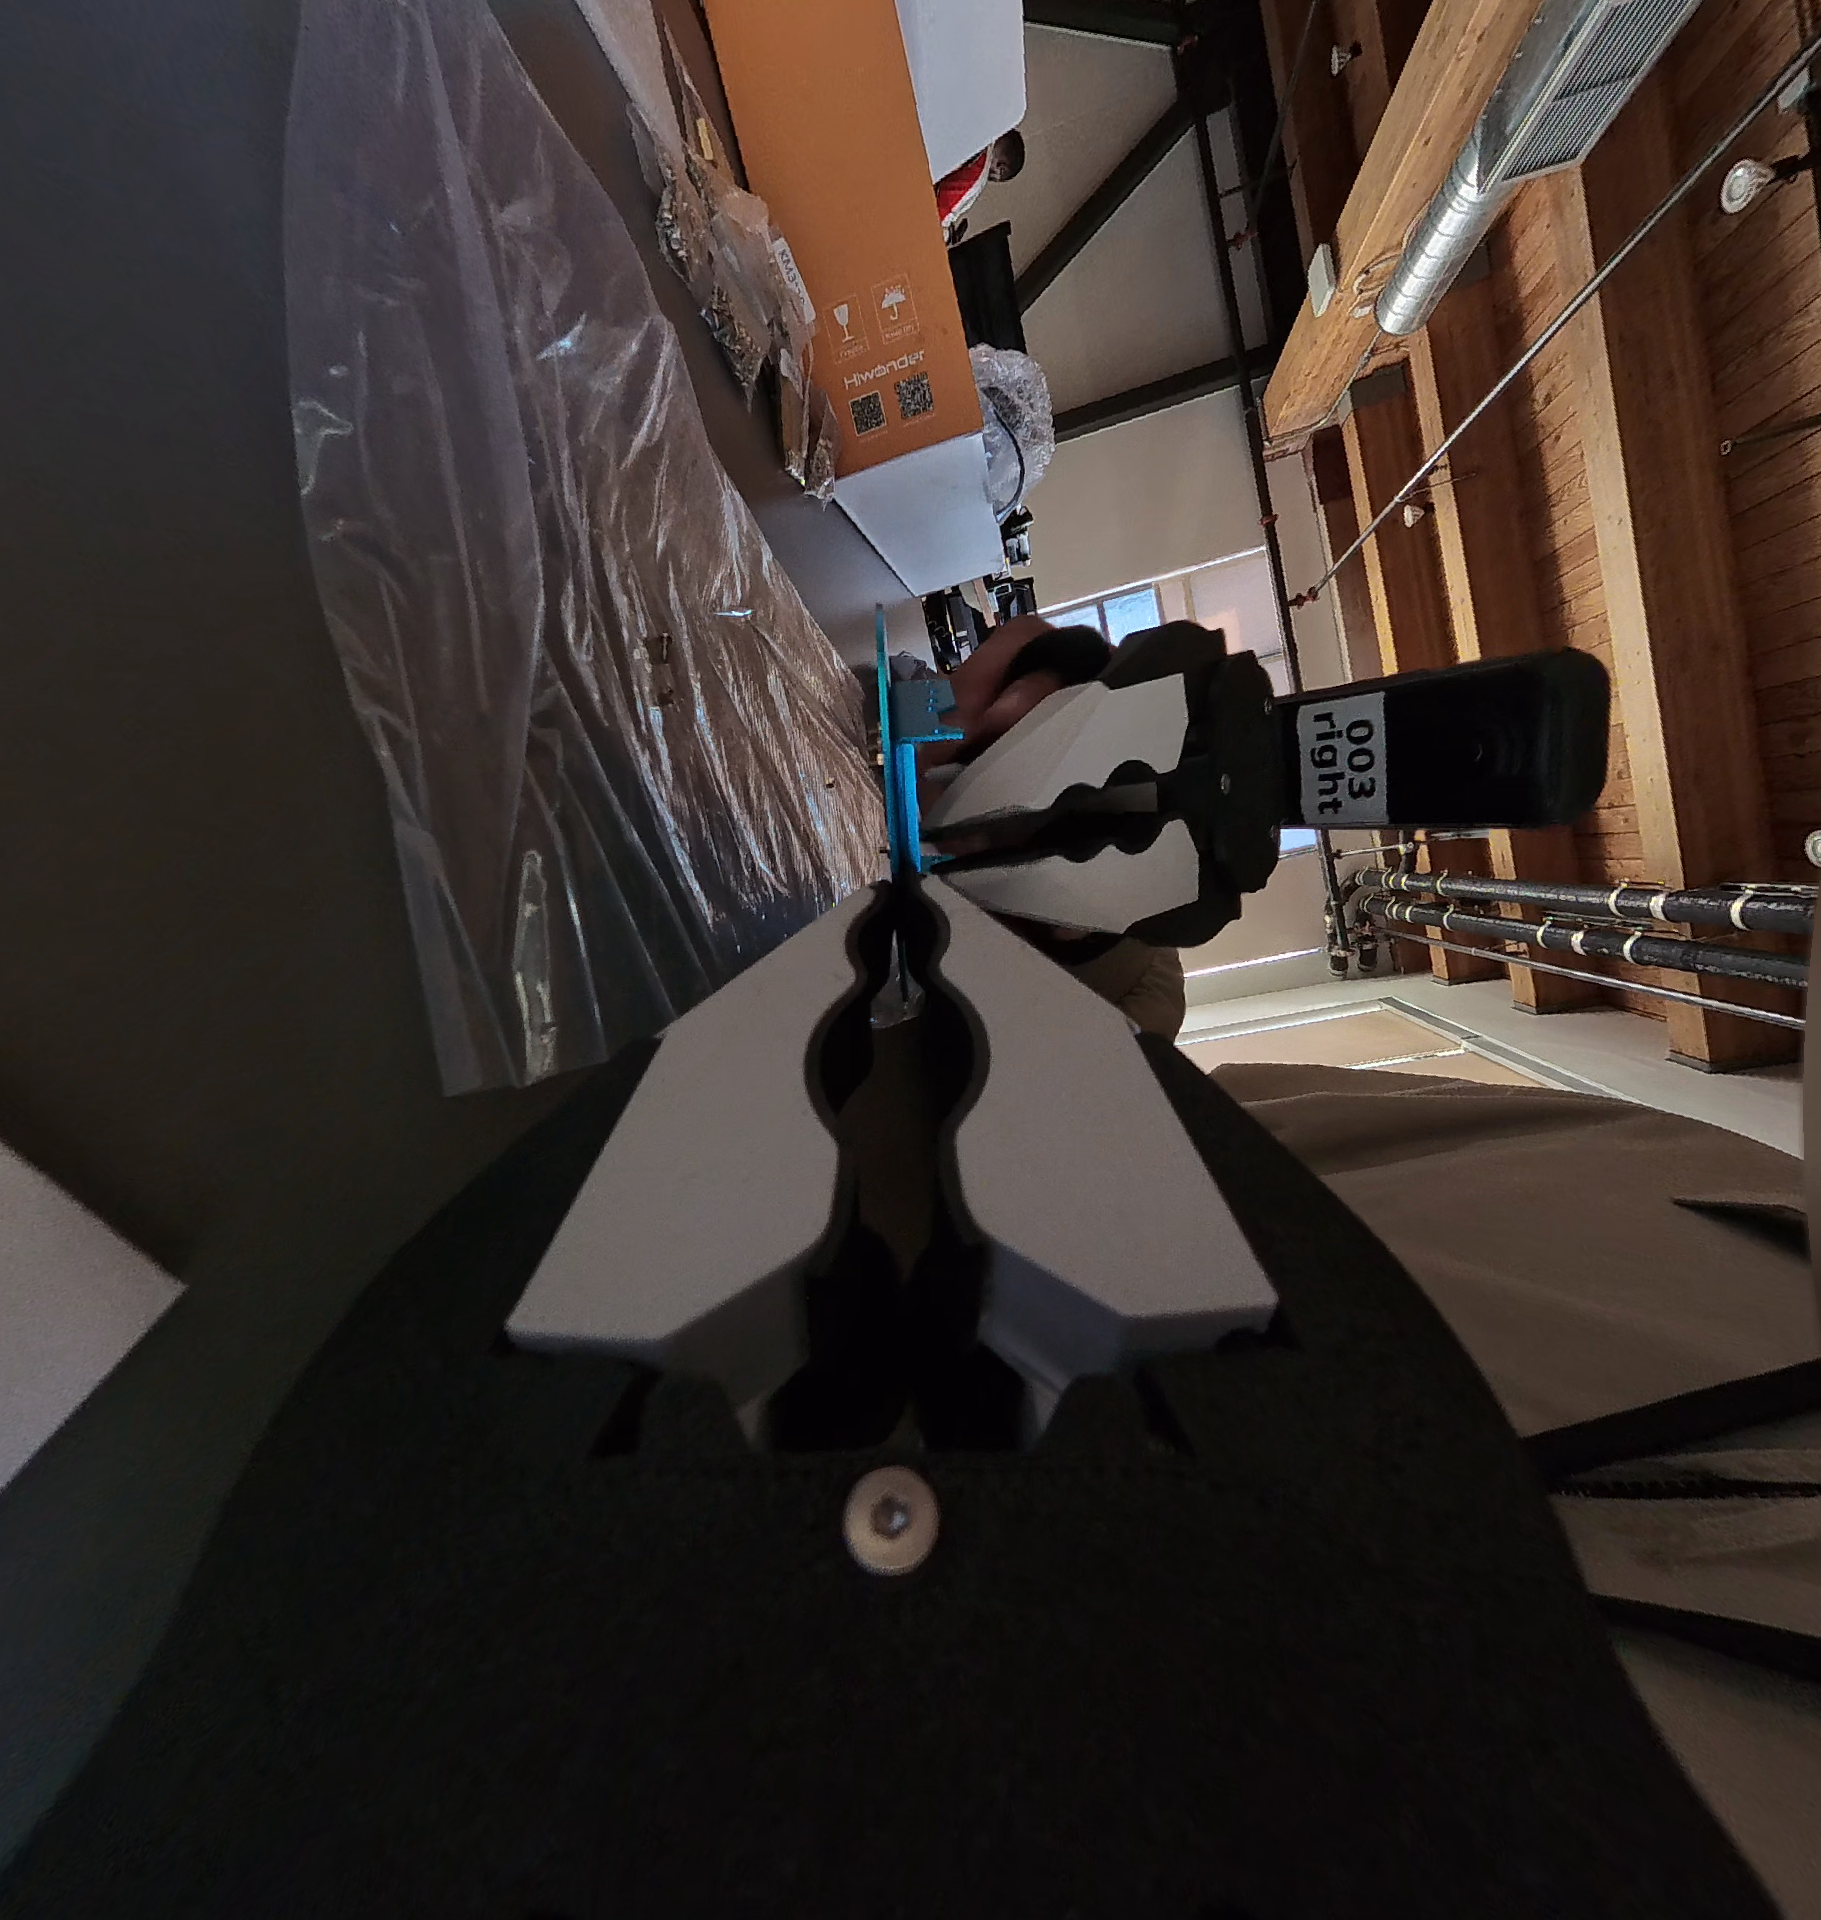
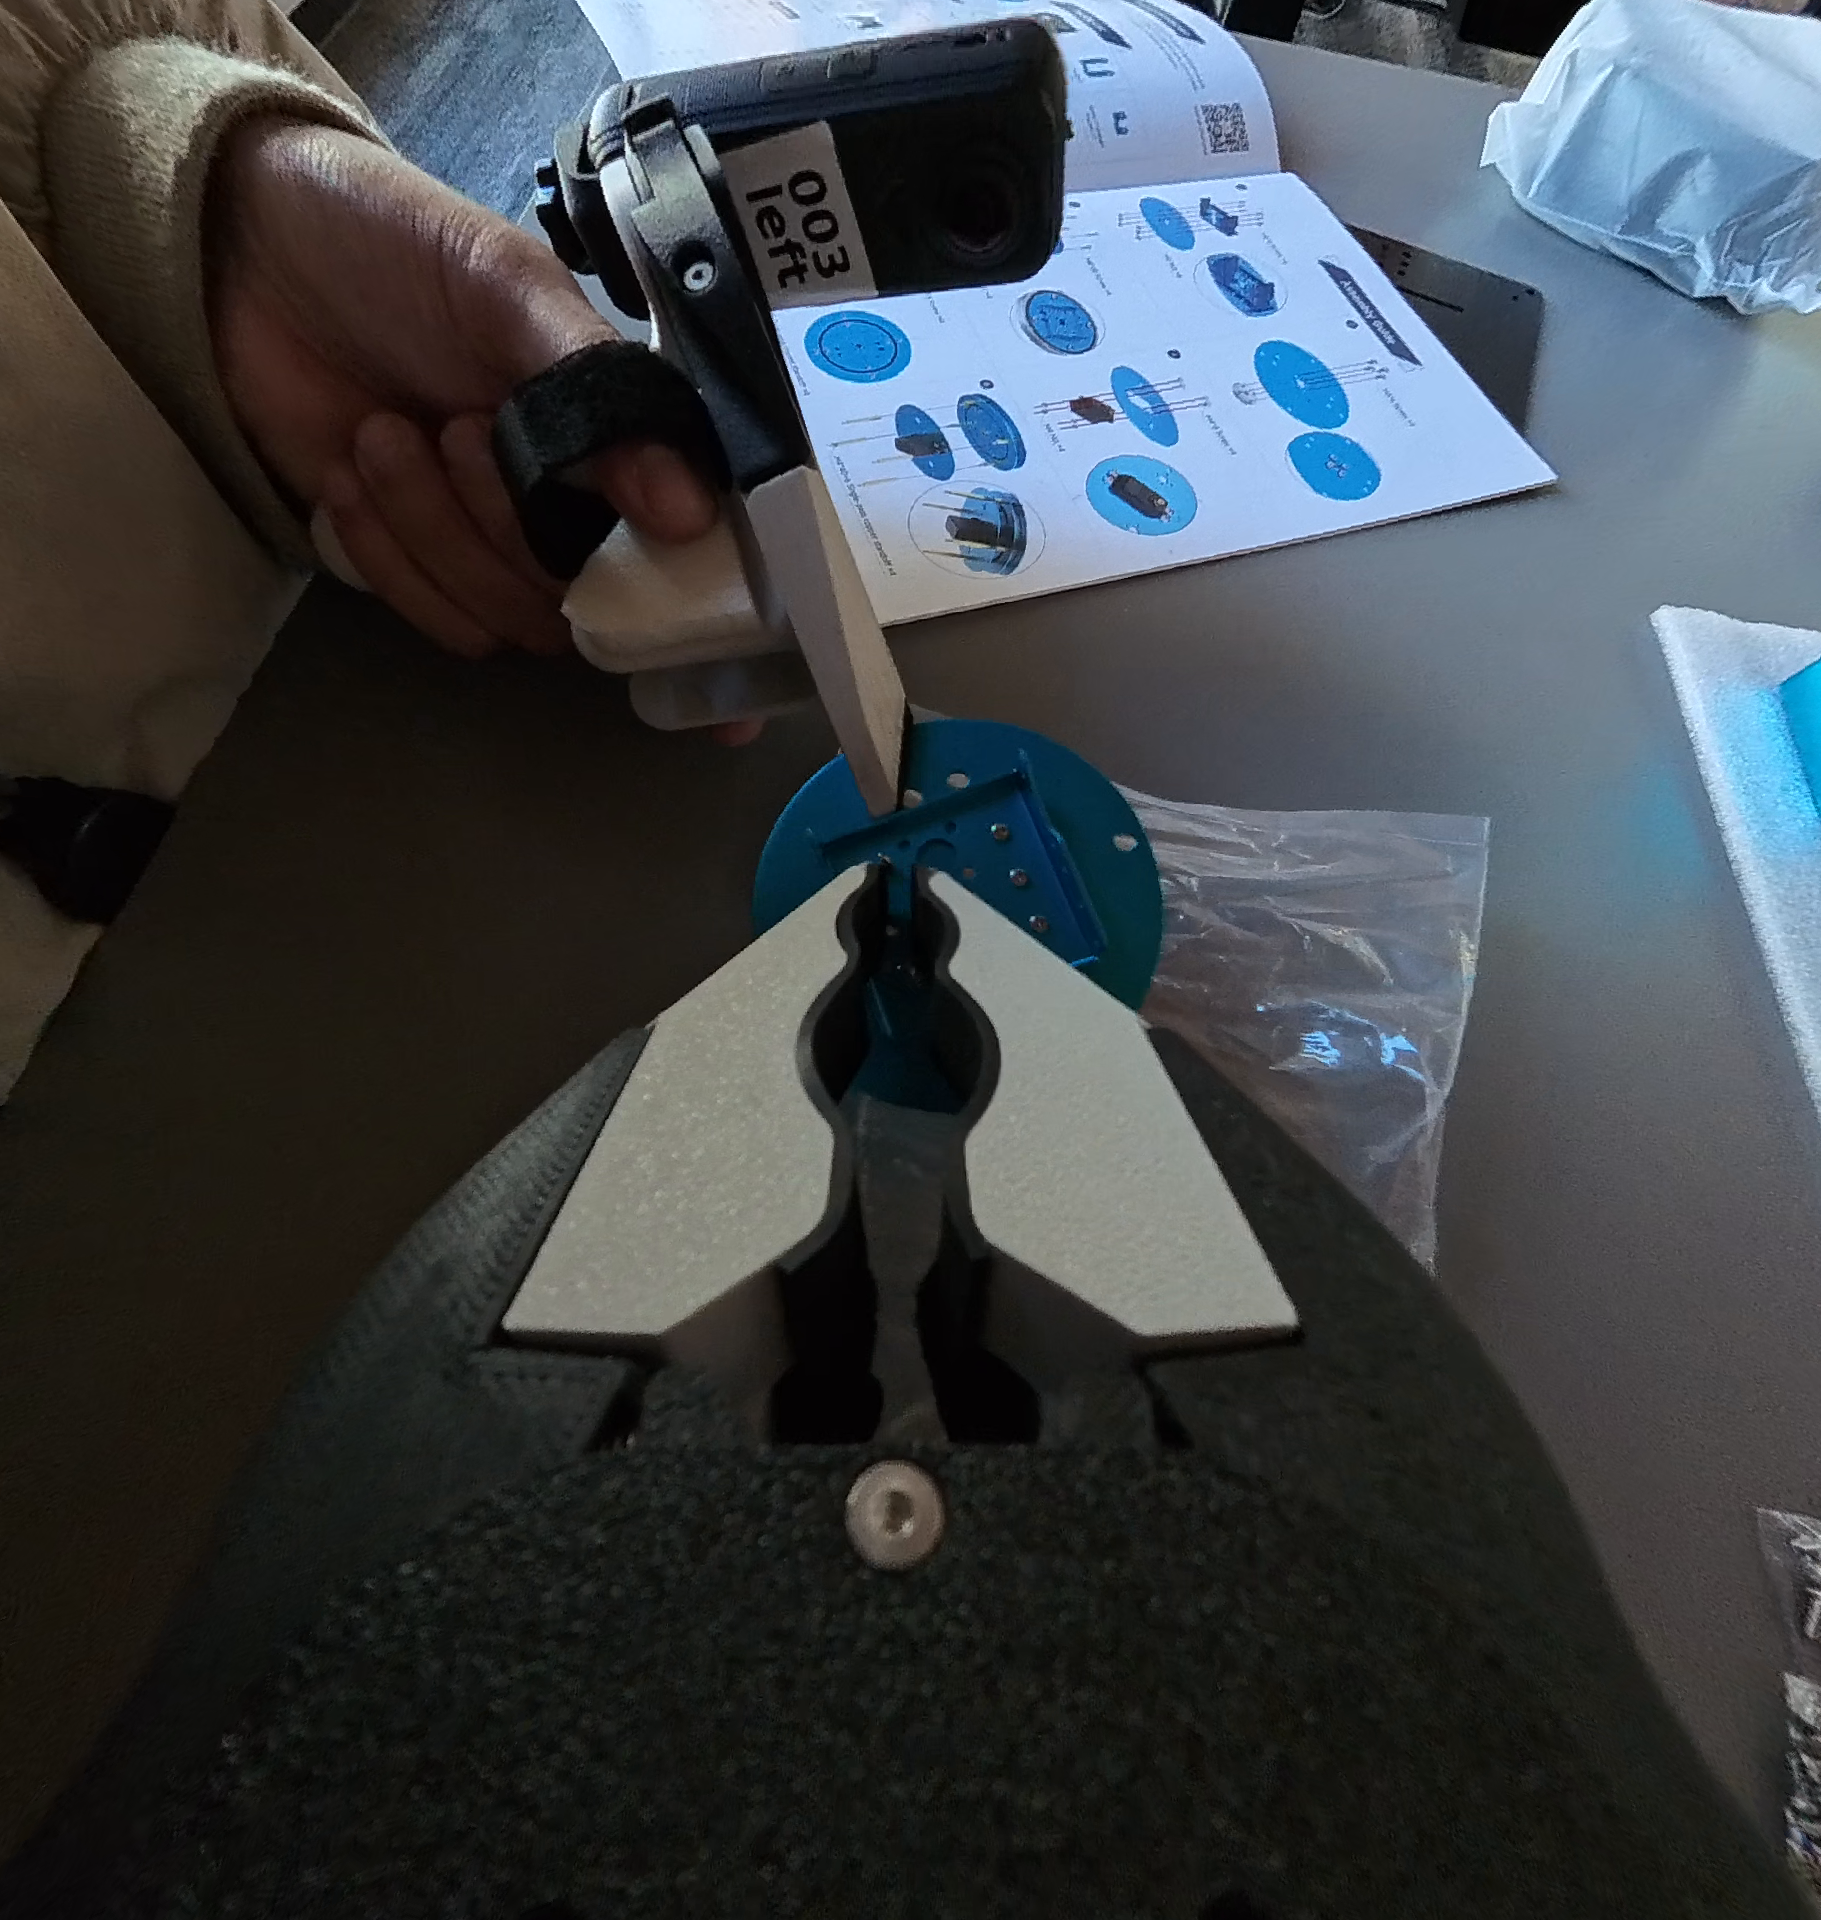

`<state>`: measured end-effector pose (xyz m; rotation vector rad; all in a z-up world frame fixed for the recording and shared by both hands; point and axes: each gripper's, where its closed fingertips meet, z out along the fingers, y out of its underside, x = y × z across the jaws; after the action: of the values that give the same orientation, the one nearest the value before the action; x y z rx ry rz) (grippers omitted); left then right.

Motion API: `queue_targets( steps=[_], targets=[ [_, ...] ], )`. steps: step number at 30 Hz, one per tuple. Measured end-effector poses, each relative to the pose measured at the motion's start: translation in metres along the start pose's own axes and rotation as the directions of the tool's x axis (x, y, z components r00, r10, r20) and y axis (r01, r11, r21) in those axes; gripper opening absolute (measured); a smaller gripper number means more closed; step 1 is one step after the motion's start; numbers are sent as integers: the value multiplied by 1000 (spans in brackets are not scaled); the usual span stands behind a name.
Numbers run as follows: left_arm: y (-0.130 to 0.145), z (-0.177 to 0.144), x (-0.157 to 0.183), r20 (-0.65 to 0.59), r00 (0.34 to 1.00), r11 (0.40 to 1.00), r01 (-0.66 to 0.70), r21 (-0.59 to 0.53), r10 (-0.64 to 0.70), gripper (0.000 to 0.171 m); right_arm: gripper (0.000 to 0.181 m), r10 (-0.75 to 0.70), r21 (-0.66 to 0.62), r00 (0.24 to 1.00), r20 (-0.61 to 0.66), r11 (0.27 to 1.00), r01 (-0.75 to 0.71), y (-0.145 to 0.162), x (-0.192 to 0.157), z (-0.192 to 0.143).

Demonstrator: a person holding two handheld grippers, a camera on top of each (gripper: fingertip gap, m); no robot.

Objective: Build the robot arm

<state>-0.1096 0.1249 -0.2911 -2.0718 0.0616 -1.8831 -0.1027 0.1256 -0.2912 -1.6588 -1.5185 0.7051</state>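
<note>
Over the dark grey table (image 2: 1301,665), the left gripper (image 2: 890,795) pinches the rim of a round blue perforated metal disc (image 2: 1114,831), apparently steadying it, while the right gripper (image 2: 898,883) is closed on the blue metal bracket (image 2: 1020,862) standing on the disc (bracing from two sides). Contact faces stay hidden; the left view shows the disc edge-on.

**Colours and patterns at the jaws**

Right gripper (image 2: 898,883): pale grey fingers on black textured body. Between the jaws — blue bracket (image 2: 999,862) on a blue perforated disc (image 2: 1103,821). Just right of them, clear bag (image 2: 1321,966). Beyond — white booklet (image 2: 1176,416) with blue diagrams. Table (image 2: 470,831): dark grey.
</note>
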Motion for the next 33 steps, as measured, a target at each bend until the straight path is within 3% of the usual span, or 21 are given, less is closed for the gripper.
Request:
queue_targets(
  steps=[4,9,12,18,33],
  targets=[
    [0,0,-1,7,1000,1000,-5,3,5,0,5,52,-16,999,-8,999,-52,-6,4,-7],
    [-1,0,-1,18,1000,1000,-12,6,12,0,10,188,-222,982,-17,957,-187,-6,0,-3],
    [-1,0,-1,20,1000,1000,-17,7,17,0,10,240,-275,971,3,934,-230,-8,-9,2],
    [-1,-1,-1,19,1000,1000,-19,8,19,0,7,226,-349,971,-82,906,-240,1,-1,0],
    [0,-1,-3,28,999,1000,-17,6,17,0,2,163,-387,982,-94,903,-187,4,-2,7]
  ],
)
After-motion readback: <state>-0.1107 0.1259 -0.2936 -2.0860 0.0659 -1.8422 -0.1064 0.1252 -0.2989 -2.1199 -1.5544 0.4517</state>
